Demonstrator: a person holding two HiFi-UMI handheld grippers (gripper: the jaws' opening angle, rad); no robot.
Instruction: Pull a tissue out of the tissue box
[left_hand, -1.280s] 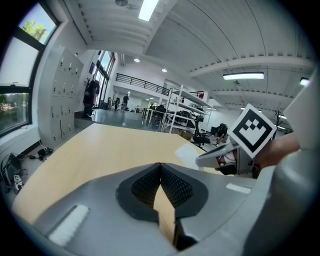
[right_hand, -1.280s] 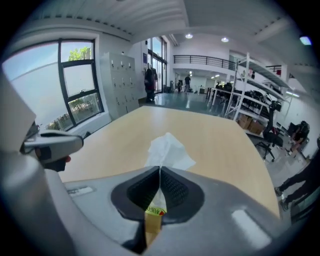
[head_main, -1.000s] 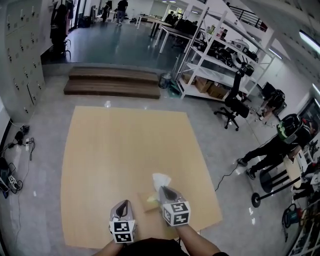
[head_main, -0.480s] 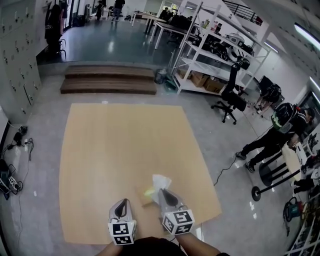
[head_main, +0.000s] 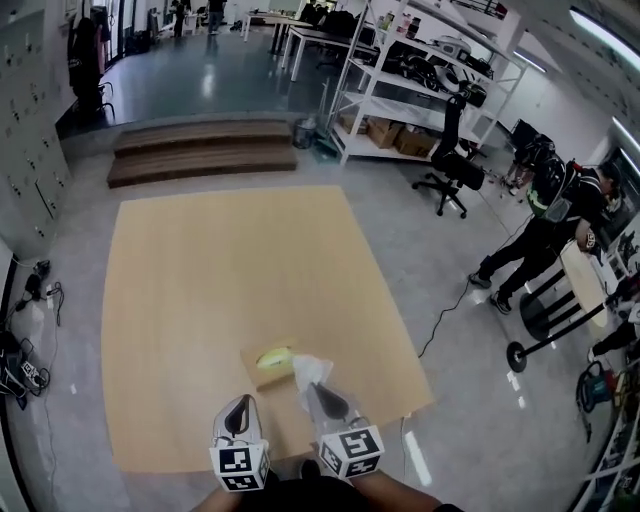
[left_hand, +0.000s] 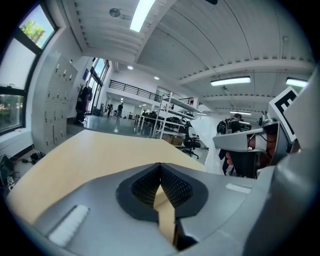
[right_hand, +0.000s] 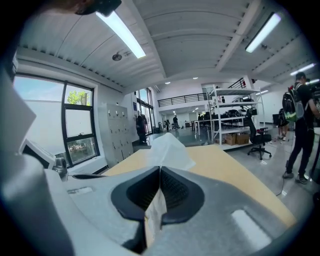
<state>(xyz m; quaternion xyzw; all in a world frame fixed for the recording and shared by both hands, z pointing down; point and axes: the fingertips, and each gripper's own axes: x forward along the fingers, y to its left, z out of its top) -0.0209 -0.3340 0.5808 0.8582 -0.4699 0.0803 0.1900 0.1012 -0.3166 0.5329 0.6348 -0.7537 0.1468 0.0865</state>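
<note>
Workshop floor, grey concrete, with lockers at 9 o'clock and low wooden steps up at 11 in the head view. Big tan table fills the middle. Left gripper sits at the table's 6 o'clock edge, slightly left of centre. Its jaws are closed tip to tip with nothing between them, and only tabletop shows through the slot behind the pads in the left gripper view. Tissue box lies flat on the table just past the grippers, at roughly 12 o'clock from the left gripper, brown with a yellow-green oval opening on top. Right gripper is just right of the box, at its 4 o'clock, jaws pinched together on a white tissue. In the right gripper view the sheet runs down between the pads and fans out crumpled above the tips. From the head view I can't tell whether the tissue's far end touches the box opening. White shelving with boxes and gear stands at 1 o'clock, a black office chair just in front of it. A person in dark clothes stands at 3 o'clock, well apart from the table.
</note>
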